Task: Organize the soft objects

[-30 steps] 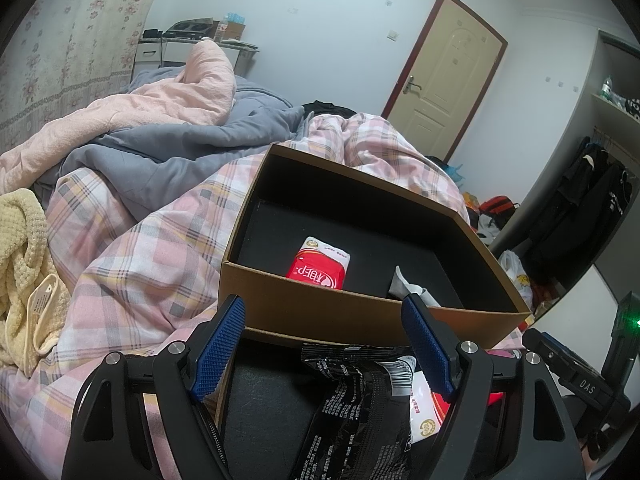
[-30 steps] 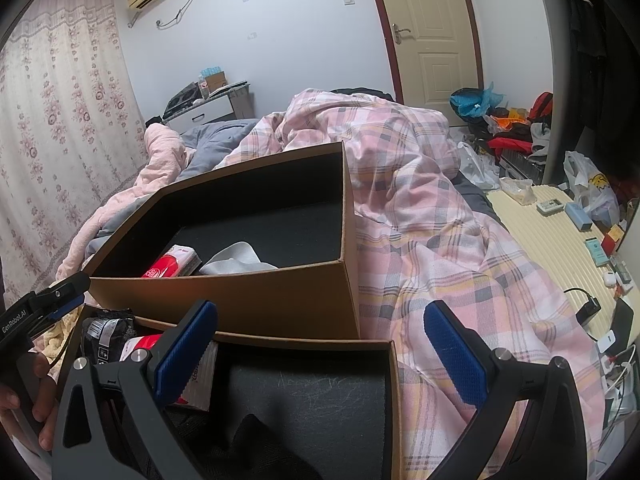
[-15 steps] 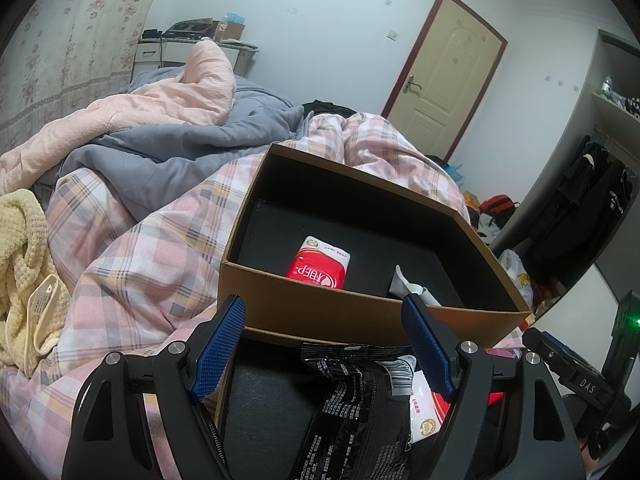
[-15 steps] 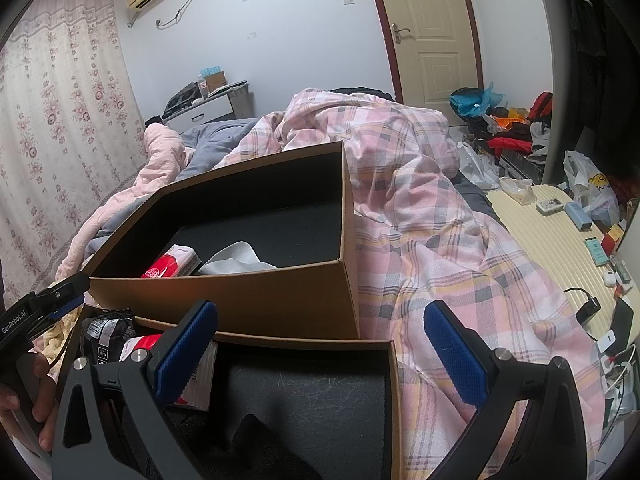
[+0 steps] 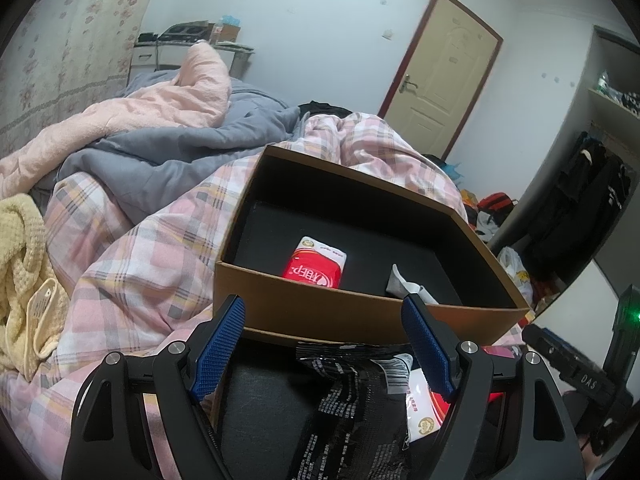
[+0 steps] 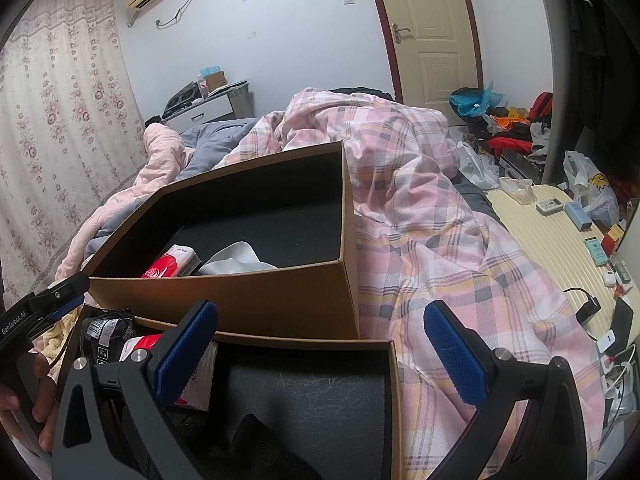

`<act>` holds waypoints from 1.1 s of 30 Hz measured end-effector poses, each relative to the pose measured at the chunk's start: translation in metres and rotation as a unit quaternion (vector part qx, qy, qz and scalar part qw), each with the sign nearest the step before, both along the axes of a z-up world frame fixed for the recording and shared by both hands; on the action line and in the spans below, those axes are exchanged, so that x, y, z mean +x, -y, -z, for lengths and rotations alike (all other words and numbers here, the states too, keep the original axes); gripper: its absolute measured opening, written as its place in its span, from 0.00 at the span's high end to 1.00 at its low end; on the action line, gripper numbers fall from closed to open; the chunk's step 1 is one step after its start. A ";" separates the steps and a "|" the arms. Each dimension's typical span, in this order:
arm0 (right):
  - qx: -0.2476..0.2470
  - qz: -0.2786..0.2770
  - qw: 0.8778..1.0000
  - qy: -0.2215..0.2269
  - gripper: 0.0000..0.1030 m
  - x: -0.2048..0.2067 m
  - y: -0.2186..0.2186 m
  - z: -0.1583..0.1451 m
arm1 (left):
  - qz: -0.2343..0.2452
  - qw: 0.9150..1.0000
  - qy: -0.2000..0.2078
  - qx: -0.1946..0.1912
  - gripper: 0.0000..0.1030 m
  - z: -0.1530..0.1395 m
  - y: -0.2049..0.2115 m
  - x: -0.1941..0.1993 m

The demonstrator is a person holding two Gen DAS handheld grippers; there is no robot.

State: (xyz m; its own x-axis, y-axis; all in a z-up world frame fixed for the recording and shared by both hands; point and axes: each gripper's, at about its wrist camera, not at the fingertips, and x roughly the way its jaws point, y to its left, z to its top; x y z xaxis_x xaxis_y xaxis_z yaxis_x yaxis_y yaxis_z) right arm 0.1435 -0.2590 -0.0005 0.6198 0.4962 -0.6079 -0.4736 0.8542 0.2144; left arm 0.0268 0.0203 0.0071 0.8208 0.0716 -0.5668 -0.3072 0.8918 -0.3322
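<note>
Two brown cardboard boxes with black insides lie on a bed. The far box [image 5: 304, 300] [image 6: 256, 300] holds a red and white tissue pack [image 5: 316, 266] [image 6: 170, 266] and a crumpled white cloth [image 5: 404, 286] [image 6: 236, 260]. The near box [image 6: 304, 346] holds a black printed packet [image 5: 352, 400] [image 6: 106, 328] and another red and white pack [image 5: 420, 408] [image 6: 192, 376]. My left gripper [image 5: 324, 344] hovers open over the near box, nothing between its blue pads. My right gripper [image 6: 320, 352] is open too, above the near box's right part.
A pink plaid quilt [image 6: 420, 208] covers the bed, with grey [image 5: 180, 148] and pink [image 5: 160, 104] blankets behind. A yellow knitted cloth [image 5: 24, 272] lies at the left. A person's hand [image 6: 36, 400] holds the left gripper. Small items sit on a slatted board [image 6: 560, 248] at the right.
</note>
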 end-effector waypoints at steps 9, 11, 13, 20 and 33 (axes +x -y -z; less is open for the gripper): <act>0.001 0.001 1.000 0.001 0.01 -0.001 0.001 0.000 | 0.026 0.996 -0.015 0.080 0.24 -0.002 0.026 0.004; 0.002 0.001 1.000 0.000 0.01 0.001 0.001 0.001 | 0.025 0.996 -0.018 0.088 0.24 -0.002 0.028 0.004; 0.003 0.002 1.000 -0.002 0.01 0.001 0.002 0.001 | 0.025 0.996 -0.018 0.087 0.24 -0.002 0.028 0.005; 0.001 0.002 1.000 -0.002 0.01 0.002 0.002 0.001 | 0.021 0.996 -0.019 0.081 0.24 -0.001 0.027 0.005; -0.001 0.002 1.000 -0.002 0.01 0.001 0.002 0.000 | 0.021 0.996 -0.019 0.079 0.24 -0.001 0.024 0.005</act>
State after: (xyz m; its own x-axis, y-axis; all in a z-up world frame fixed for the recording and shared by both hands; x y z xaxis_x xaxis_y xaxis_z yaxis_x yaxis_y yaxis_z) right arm 0.1448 -0.2608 -0.0008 0.6190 0.4934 -0.6110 -0.4697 0.8561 0.2155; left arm 0.0323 -0.0041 0.0086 0.8033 0.1292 -0.5814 -0.2787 0.9442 -0.1754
